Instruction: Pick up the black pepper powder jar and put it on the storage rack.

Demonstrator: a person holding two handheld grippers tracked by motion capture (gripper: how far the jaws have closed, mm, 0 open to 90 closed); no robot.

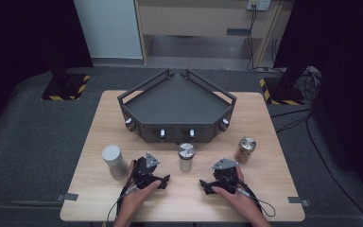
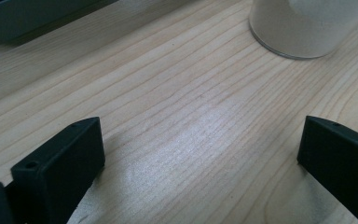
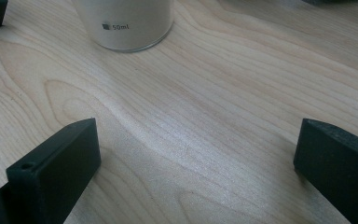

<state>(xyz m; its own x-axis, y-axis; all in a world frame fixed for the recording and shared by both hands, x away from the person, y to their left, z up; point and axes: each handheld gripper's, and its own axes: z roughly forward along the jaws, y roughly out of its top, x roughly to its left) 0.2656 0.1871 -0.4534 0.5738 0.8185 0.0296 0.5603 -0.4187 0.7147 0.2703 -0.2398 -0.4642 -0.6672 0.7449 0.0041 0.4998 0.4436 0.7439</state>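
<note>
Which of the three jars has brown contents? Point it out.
The jar at the right, beside the right gripper. Its glass shows brown under a silver lid; the middle jar looks pale, and the left jar is plain white.

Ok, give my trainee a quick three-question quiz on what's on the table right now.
1. How many jars stand on the table in front of the dark tray?
2. True or false: the left gripper is shut on the white jar.
3. Which jar stands between the two grippers? A) white jar B) middle jar C) brown jar

Key:
1. Three: the white jar, the middle jar and the brown jar.
2. False; its jaws are open over bare wood, as are those of the right gripper.
3. B.
</note>
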